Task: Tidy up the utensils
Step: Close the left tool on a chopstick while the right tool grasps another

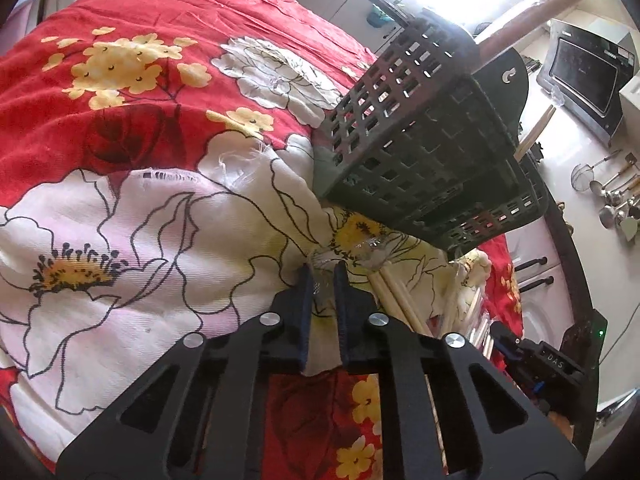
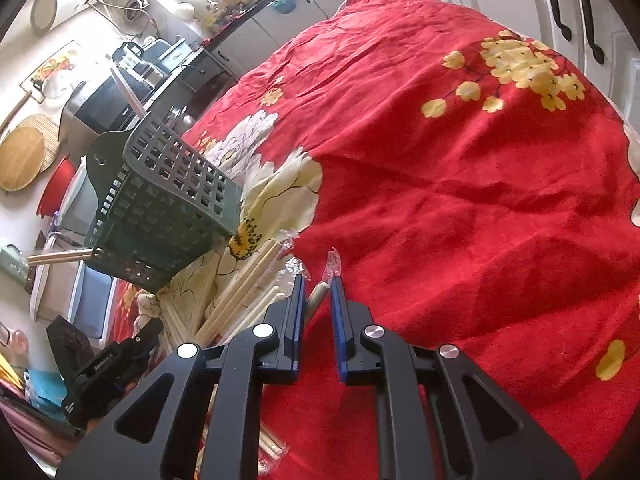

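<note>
Right wrist view: a flowered cloth point(image 2: 460, 180) is covering the desk, the basket point(image 2: 160, 204) lying near its edge. Light, stiff, slippery wrapped chopsticks point(image 2: 248, 280) are lying beside it; right tool point(image 2: 318, 286) is clamping one mid-length, left tool point(image 1: 322, 276) is pinching crinkly wrapper point(image 1: 320, 292).

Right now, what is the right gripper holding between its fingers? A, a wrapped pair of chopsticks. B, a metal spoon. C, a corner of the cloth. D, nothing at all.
A: the right gripper has its fingers closed on a pale chopstick pair in clear wrapper, whose crinkled plastic end sticks up past the fingertips, beside the loose chopsticks near the dark basket.
</note>
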A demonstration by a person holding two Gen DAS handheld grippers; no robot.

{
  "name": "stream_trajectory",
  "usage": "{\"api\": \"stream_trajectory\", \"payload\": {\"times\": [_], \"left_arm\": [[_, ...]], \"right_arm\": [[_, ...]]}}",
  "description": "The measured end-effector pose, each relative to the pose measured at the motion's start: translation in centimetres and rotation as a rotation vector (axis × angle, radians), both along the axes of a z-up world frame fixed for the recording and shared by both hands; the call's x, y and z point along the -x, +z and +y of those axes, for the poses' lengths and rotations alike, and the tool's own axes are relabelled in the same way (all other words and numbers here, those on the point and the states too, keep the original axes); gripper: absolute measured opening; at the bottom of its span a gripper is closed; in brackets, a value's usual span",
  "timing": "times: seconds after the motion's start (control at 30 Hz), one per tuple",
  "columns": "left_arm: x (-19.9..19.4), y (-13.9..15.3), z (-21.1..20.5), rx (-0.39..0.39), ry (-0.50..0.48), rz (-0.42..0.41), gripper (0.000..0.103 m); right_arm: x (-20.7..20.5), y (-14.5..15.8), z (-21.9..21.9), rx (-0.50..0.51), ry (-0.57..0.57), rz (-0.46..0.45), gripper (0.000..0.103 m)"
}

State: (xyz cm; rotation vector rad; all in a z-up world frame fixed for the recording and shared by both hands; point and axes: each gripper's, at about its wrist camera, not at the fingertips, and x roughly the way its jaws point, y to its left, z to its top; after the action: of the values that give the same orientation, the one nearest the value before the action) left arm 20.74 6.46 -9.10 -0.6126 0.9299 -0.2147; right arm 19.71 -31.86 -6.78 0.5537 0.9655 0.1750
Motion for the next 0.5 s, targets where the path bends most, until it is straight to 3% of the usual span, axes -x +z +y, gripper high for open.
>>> {"api": "stream_trajectory", "payload": {"times": [0.23, 0.5], "left_arm": [[1.2, 0.7, 1.5, 0.038, 0.014, -0.024, 0.000], [3.4, 3.5, 3.9, -0.003, 0.077, -0.105, 0.000]], "right_arm": [[0.6, 1.3, -0.2, 0.018, -0.007, -0.048, 0.011], [1.6, 3.8, 0.7, 0.046, 0.035, -0.158, 0.010]]}}
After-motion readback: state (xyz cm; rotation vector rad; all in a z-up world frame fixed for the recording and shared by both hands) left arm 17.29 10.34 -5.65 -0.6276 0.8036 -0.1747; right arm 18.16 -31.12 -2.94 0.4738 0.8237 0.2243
